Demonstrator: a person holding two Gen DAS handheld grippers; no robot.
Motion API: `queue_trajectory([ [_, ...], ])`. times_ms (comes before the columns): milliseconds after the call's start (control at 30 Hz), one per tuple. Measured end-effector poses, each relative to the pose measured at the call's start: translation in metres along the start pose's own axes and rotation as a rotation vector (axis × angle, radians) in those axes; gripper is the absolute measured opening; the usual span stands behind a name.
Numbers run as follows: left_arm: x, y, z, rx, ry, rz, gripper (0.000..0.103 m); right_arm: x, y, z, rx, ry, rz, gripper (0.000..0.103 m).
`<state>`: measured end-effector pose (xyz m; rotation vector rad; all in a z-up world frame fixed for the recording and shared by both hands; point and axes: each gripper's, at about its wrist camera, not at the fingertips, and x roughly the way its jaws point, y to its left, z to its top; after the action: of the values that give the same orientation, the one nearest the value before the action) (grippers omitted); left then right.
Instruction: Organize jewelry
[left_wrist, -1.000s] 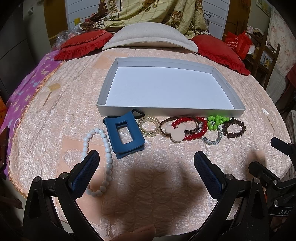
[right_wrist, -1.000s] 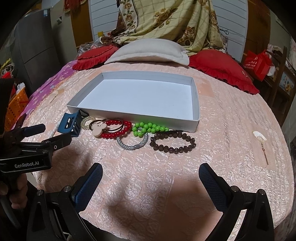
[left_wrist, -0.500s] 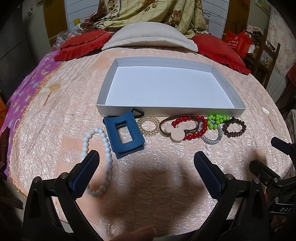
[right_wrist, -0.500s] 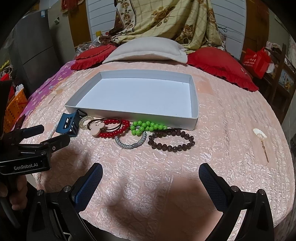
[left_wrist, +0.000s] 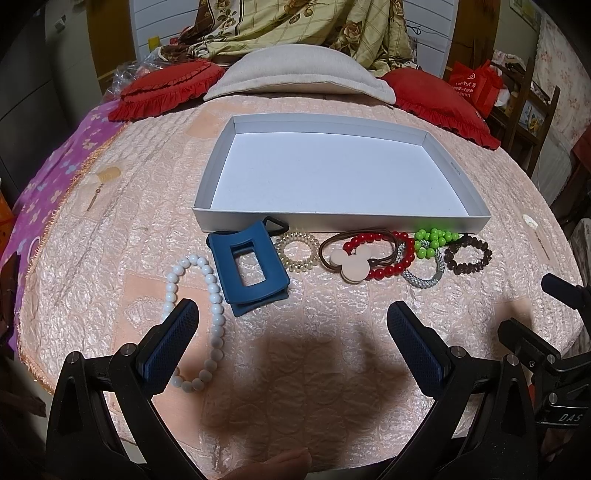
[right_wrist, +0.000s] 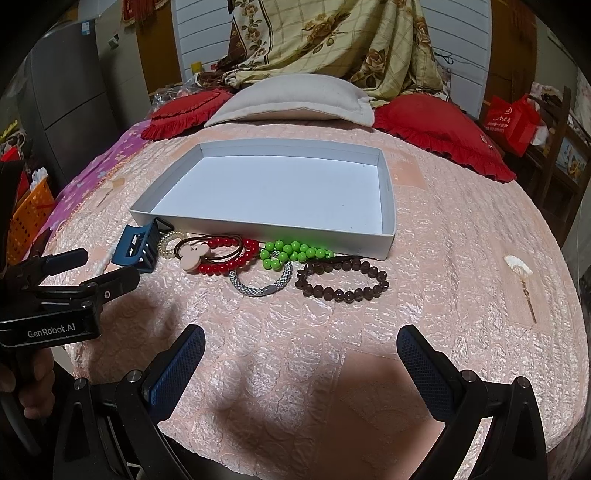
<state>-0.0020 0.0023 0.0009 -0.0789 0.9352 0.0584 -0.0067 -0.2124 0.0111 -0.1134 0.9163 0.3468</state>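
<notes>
An empty white tray (left_wrist: 476, 219) (right_wrist: 388, 236) lies on the pink bedspread. Along its near wall lie a white bead necklace (left_wrist: 212, 295), a blue hair claw (left_wrist: 249, 271) (right_wrist: 135, 249), a clear coil hair tie (left_wrist: 297, 251), a brown hair tie with a pink mouse charm (left_wrist: 352, 264) (right_wrist: 194, 254), a red bead bracelet (left_wrist: 397, 264) (right_wrist: 236, 262), a green bead bracelet (left_wrist: 432, 240) (right_wrist: 295, 253), a silver bracelet (left_wrist: 424, 277) (right_wrist: 258, 286) and a dark brown bead bracelet (left_wrist: 467, 254) (right_wrist: 341, 284). My left gripper (left_wrist: 290, 328) hovers open near the necklace and claw. My right gripper (right_wrist: 301, 354) hovers open short of the brown bracelet.
Red cushions (left_wrist: 170, 86) (right_wrist: 439, 127) and a beige pillow (left_wrist: 295, 75) line the bed's far side under a floral blanket. A small hairpin (right_wrist: 521, 273) lies right of the tray. An orange basket (right_wrist: 26, 218) stands off the bed's left edge. Bare bedspread lies between grippers and jewelry.
The right gripper has edged slightly forward and down toward the jewelry. The left view is nearly unchanged. Both grippers stay open.
</notes>
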Motion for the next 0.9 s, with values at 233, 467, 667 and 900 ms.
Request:
queue_trajectory([
  [233, 0.0000, -0.0006, -0.0003, 0.002, 0.000, 0.003, 0.102, 0.0005, -0.0012, -0.0003, 0.004, 0.003, -0.005, 0.103],
  [467, 0.0004, -0.0017, 0.0002, 0.000, 0.005, 0.004, 0.102, 0.0006, -0.0016, -0.0001, 0.005, 0.003, -0.006, 0.103],
  [667, 0.0043, 0.0047, 0.0004, -0.026, 0.028, 0.000, 0.102, 0.0002, -0.0034, 0.0000, 0.009, 0.005, -0.010, 0.103],
  [900, 0.0035, 0.0060, 0.0015, -0.044, 0.021, 0.006, 0.102, 0.0000, -0.0050, 0.0001, 0.011, 0.004, -0.010, 0.103],
])
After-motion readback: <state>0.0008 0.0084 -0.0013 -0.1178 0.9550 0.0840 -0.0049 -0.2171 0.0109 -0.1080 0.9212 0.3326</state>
